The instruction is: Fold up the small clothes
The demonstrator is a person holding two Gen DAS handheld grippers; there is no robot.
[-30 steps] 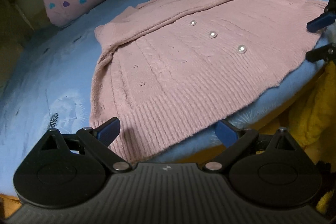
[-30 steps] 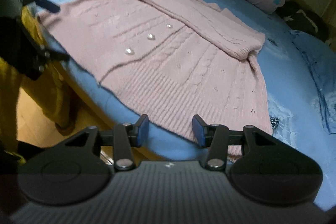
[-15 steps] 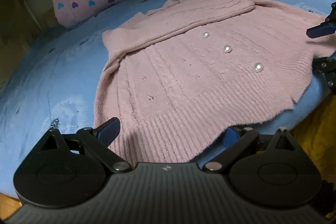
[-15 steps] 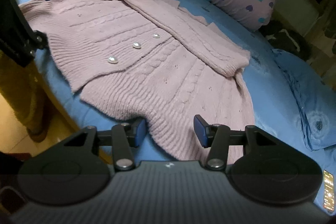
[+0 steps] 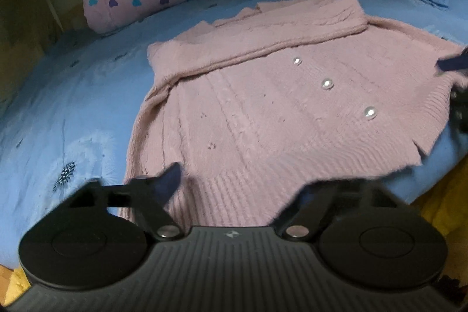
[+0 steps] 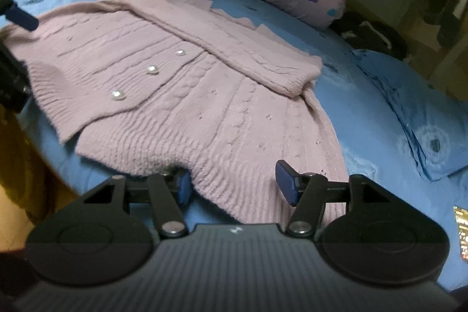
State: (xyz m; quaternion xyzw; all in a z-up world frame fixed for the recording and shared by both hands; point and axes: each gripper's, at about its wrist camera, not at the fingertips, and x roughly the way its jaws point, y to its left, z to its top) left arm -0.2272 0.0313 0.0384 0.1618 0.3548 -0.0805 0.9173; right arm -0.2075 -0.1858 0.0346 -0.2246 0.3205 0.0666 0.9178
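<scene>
The left gripper [image 5: 234, 189] has just been closing; its right finger is hidden by blur, so I cannot tell whether it grips the pink cardigan [image 5: 263, 113], whose hem lies between its jaws. The right gripper [image 6: 234, 186] (opening) straddles the hem, pads apart. Beyond: the blue bedsheet [image 5: 73, 95].

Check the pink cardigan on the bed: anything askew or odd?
The pink knitted cardigan lies flat on the blue bedsheet, sleeves folded across. Its buttoned front overlaps unevenly, leaving a stepped hem near the bed edge. No damage visible.
</scene>
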